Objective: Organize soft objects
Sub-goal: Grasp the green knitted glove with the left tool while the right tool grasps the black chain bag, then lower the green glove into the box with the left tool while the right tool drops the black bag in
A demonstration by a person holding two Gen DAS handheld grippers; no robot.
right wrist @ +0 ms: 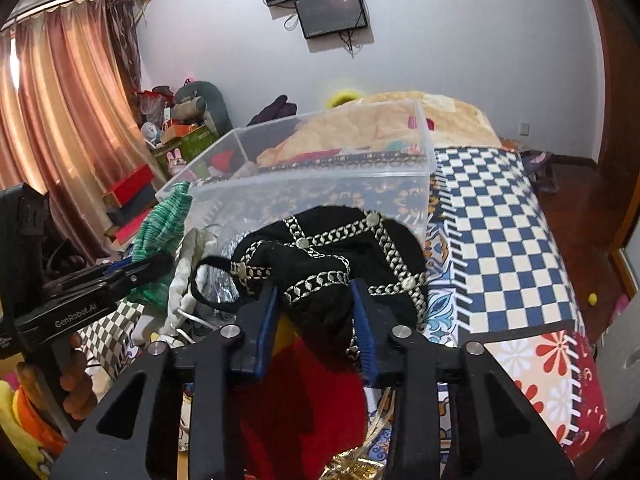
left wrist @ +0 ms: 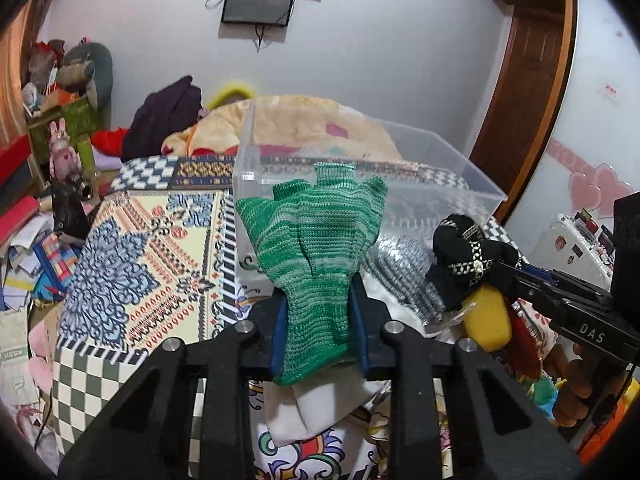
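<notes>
Left hand-held gripper (left wrist: 318,312) clamps green glove (left wrist: 316,248); right hand-held gripper (right wrist: 316,320) clamps black cloth (right wrist: 332,264).

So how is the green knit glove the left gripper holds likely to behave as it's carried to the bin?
The green knit glove looks floppy: its cuff droops below the left gripper, shut on it. Probably light; its fingers stand up unsupported. The ribbed knit should resist slipping, though it may snag on the clear plastic bin.

Open-topped clear bin (left wrist: 420,184) (walls around)
</notes>
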